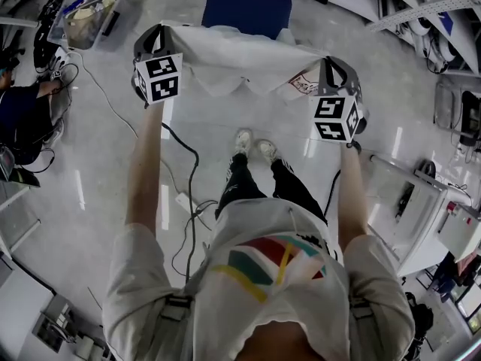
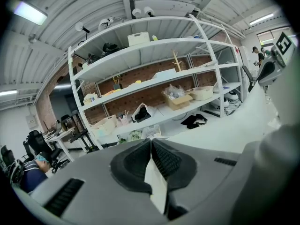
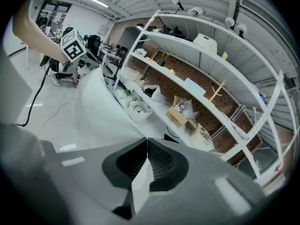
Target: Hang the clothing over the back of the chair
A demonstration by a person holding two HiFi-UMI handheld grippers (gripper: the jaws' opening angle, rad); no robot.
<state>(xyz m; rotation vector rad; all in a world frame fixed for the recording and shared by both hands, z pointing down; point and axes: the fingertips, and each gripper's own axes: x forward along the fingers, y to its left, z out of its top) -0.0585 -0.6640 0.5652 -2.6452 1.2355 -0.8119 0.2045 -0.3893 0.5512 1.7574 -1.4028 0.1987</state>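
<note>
My left gripper (image 2: pixel 151 143) is clamped shut on a fold of the white garment (image 1: pixel 240 60). My right gripper (image 3: pixel 146 143) is likewise closed on another fold of it. The garment hangs spread between the two, off the floor, on my side of the blue chair (image 1: pixel 246 7).

In the head view the garment's far edge overlaps the chair's near edge and hides that part. I cannot tell whether cloth and chair touch. The left gripper stands to the chair's near left. The right gripper stands to its near right and further from the chair.

Surroundings noted:
- My shoes (image 1: pixel 255 146) are on the floor on the near side of the chair, below the garment.
- A black cable (image 1: pixel 192 186) trails across the floor to the chair's near left.
- A clear bin (image 1: pixel 86 10) sits to the chair's left.
- A seated person (image 1: pixel 19 115) is further left of the chair.
- White shelving (image 2: pixel 154 78), loaded with boxes and bags, shows in both gripper views. Its place relative to the chair cannot be made out.
</note>
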